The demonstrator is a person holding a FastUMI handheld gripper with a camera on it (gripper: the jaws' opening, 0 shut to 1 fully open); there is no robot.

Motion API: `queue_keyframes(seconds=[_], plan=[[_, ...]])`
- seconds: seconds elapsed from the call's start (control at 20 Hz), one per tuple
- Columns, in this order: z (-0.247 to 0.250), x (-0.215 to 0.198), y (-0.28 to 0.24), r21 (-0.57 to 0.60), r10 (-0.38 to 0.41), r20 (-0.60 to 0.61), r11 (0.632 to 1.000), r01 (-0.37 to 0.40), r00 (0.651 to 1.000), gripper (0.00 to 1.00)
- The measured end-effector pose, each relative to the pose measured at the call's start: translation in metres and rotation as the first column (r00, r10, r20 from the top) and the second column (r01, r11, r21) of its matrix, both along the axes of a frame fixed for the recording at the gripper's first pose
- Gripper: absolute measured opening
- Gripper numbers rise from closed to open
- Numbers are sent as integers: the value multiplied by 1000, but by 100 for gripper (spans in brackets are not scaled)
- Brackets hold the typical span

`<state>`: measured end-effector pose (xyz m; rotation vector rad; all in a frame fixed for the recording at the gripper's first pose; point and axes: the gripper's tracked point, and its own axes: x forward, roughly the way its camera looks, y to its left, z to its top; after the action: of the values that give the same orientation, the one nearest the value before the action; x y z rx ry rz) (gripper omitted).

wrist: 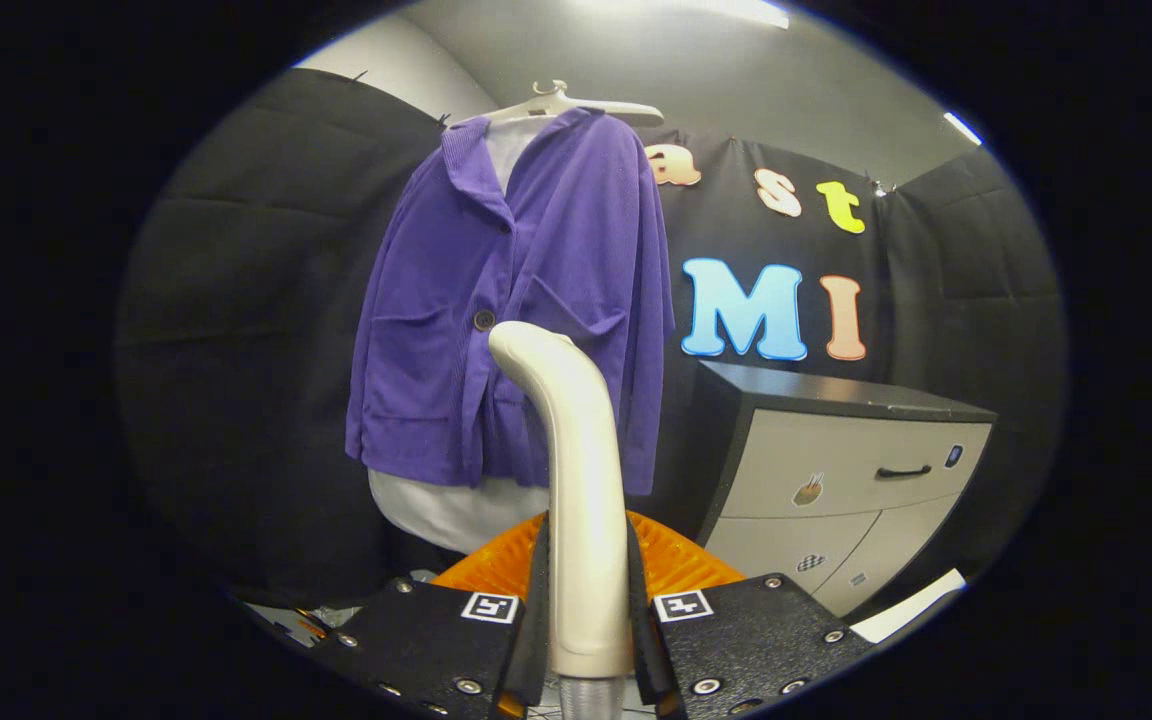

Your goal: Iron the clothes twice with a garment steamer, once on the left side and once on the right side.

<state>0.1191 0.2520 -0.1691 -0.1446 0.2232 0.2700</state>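
Note:
A purple jacket point(511, 300) over a white garment hangs on a white hanger point(576, 103) against the black wall. A cream garment steamer point(576, 450) stands upright between my fingers, and my gripper point(586, 610) is shut on its handle. The steamer's curved head points toward the jacket's lower front, near the dark button point(484, 319); I cannot tell whether it touches the cloth. The white garment's hem point(456, 510) shows below the jacket.
A cabinet point(836, 470) with a black top and pale drawers stands to the right of the jacket. An orange ribbed object point(681, 565) sits just beyond my fingers. A white sheet point(911, 605) lies low by the cabinet.

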Motion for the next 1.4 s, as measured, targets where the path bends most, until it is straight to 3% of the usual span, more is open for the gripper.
queue_keyframes(seconds=[0.45, 0.9, 1.15, 1.4], plan=[[133, 36, 40, 65, 43, 217, 996, -58, 975, 35], [237, 77, 124, 148, 99, 344, 976, -158, 934, 35], [267, 96, 169, 145, 134, 387, 968, -204, 912, 35], [262, 123, 205, 121, 166, 350, 968, -221, 922, 35]])
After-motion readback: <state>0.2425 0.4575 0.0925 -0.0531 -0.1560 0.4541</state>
